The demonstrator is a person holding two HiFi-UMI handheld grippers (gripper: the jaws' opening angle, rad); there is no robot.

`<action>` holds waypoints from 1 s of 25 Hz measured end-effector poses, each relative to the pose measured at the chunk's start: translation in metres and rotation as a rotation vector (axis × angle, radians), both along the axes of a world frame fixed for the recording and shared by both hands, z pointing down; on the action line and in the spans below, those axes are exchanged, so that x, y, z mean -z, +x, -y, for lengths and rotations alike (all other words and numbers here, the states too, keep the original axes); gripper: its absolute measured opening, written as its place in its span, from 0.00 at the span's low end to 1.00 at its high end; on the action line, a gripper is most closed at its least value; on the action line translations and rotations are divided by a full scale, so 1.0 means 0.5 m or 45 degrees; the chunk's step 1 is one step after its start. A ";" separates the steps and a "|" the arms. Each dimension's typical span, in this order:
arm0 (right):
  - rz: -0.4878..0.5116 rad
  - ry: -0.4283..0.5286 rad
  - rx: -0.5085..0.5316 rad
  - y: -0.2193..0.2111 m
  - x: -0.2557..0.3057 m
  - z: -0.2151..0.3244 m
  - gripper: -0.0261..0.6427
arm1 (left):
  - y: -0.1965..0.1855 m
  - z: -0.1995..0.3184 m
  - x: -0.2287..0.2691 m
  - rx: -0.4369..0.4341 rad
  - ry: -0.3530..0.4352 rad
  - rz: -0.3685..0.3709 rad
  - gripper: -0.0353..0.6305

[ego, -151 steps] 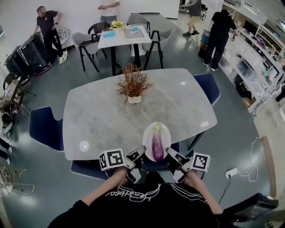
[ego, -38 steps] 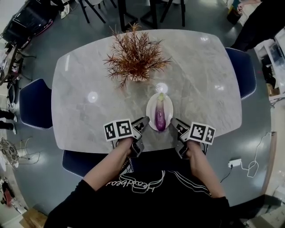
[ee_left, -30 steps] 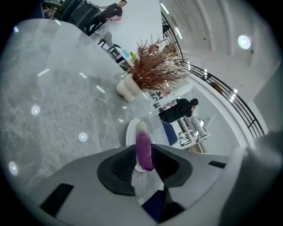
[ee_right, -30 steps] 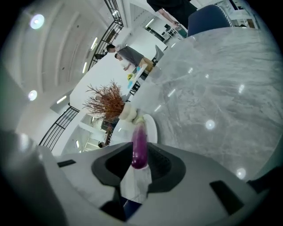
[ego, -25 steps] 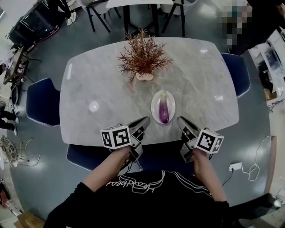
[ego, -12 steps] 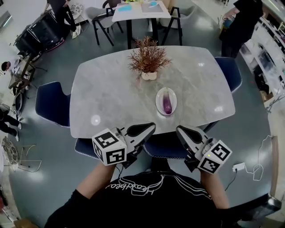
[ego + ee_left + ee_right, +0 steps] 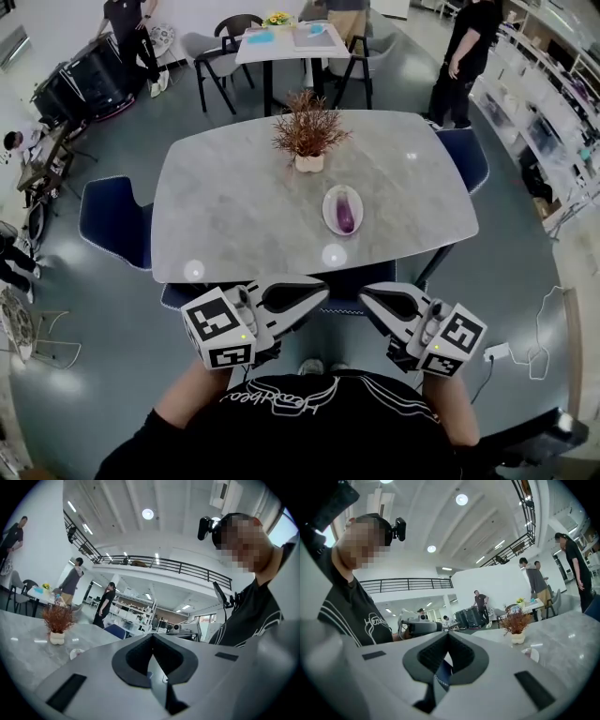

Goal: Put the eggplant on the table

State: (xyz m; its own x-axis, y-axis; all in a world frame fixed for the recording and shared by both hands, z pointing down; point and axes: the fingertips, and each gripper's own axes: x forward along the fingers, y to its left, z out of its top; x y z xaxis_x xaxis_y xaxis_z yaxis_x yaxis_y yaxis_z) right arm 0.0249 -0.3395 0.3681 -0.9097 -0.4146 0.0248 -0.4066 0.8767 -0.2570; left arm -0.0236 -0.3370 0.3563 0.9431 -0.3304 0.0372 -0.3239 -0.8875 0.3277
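Left of the tabletop (image 7: 234,206), a dark blue chair (image 7: 111,220), drawn a little away from the edge. Off the near edge, toward the left, the left gripper (image 7: 323,287): jaws pressed fully together, nothing between them, tips turned inward toward the other gripper, clear of the tabletop. At the middle of the far edge, a potted dried plant (image 7: 307,139), rust-brown sprigs in a small pale pot, upright. Right of the tabletop's centre and nearer the near edge than the plant, a white oval plate (image 7: 328,217) with the purple eggplant (image 7: 345,212) lying lengthwise in it, well apart from both grippers. Off the near edge, toward the right, the right gripper (image 7: 364,292): jaws likewise closed tight and empty, tips near those of the left gripper but not touching. At the near edge between the two, a further blue chair (image 7: 344,286). By the far right corner, another blue chair (image 7: 466,155). Beyond the far edge, a smaller white table (image 7: 281,42) with chairs and people standing around.
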 end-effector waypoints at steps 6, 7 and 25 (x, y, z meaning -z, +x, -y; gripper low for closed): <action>-0.035 -0.026 0.000 0.009 0.010 -0.080 0.05 | 0.022 -0.085 0.011 0.020 0.063 0.069 0.06; -0.041 -0.034 0.002 0.016 0.010 -0.095 0.05 | 0.031 -0.098 0.013 0.027 0.077 0.090 0.07; -0.097 -0.121 -0.053 0.207 -0.007 -0.481 0.05 | 0.213 -0.493 0.027 0.084 0.073 0.105 0.06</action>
State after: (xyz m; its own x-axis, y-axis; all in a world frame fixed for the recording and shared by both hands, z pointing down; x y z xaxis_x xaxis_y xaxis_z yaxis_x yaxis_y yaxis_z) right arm 0.1285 -0.0990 0.3715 -0.8858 -0.4443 0.1339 -0.4634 0.8321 -0.3048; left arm 0.0828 -0.0904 0.3428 0.9139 -0.3952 0.0933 -0.4057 -0.8799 0.2471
